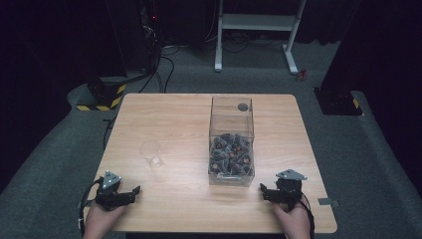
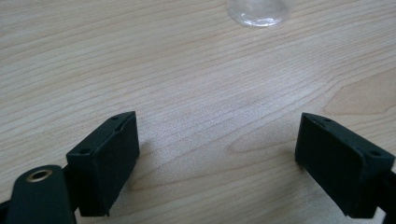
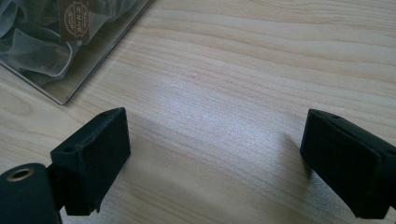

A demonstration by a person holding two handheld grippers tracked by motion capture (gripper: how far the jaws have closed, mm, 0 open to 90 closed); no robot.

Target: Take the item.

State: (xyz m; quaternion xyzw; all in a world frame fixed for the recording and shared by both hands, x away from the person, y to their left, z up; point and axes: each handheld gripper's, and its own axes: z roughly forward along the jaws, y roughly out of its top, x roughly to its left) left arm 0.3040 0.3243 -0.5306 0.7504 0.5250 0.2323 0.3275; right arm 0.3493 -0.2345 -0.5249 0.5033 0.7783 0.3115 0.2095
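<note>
Both hands rest at six o'clock on the light wooden desk point(image 1: 174, 109), the left tool point(image 1: 130, 191) and right tool point(image 1: 263, 190) each spread wide, gripping nothing. At twelve o'clock from them stand a clear plastic cup point(image 1: 151, 153) and a tall transparent box of dark sachets point(image 1: 231, 152).

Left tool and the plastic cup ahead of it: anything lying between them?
Nothing. In the left gripper view, bare wood runs from the open left tool to the clear cup; the high view shows the same empty stretch of table.
</note>
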